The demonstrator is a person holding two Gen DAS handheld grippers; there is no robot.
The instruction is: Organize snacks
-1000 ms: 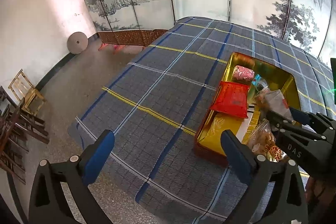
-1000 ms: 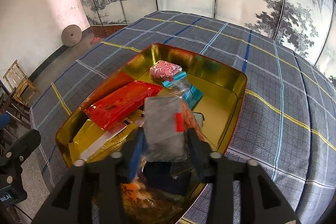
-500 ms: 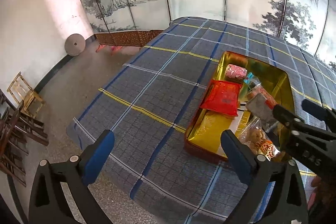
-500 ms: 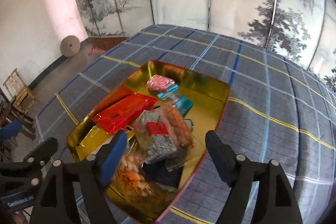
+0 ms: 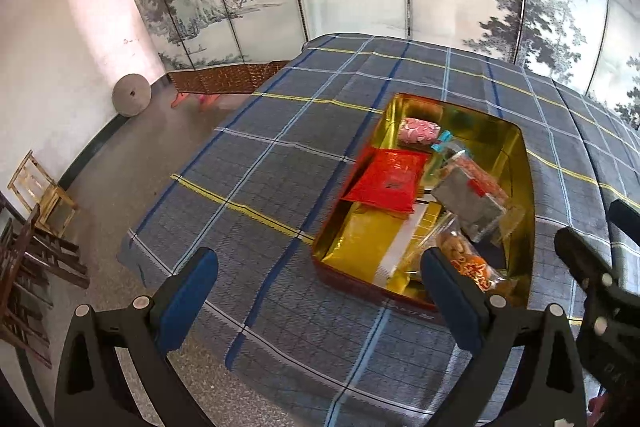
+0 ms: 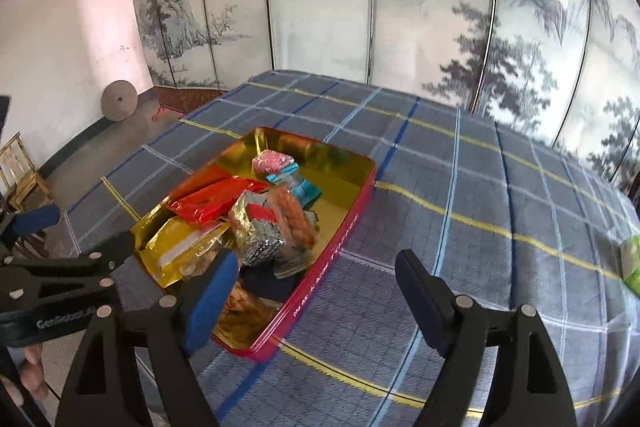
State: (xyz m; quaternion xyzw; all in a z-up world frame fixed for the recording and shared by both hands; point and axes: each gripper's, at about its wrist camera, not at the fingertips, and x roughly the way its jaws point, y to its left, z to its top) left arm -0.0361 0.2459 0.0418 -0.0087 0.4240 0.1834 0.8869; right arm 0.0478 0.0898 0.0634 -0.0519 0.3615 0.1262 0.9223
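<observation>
A gold tin tray [image 5: 516, 163] [image 6: 352, 163] with a red outer wall sits on the plaid tablecloth and holds several snacks: a red packet [image 5: 390, 181] [image 6: 208, 203], a pink wrapped sweet [image 5: 418, 131] [image 6: 272, 162], a silver clear bag [image 5: 470, 203] [image 6: 260, 227], a gold packet [image 5: 368, 247] and a biscuit bag [image 5: 468, 263]. My left gripper [image 5: 320, 291] is open and empty, above the cloth just left of the tray. My right gripper [image 6: 316, 295] is open and empty, above the tray's near right wall.
The blue-grey plaid cloth [image 5: 272, 171] covers the table up to its front and left edges. A green object [image 6: 632, 263] lies at the far right edge. Folding painted screens [image 6: 320, 7] stand behind. Wooden chairs [image 5: 28, 227] and a stone disc [image 5: 131, 95] are on the floor at left.
My right gripper let go of the silver clear bag, which now lies in the tray, opened wide and pulled back and up. My left gripper also drew back from the tray.
</observation>
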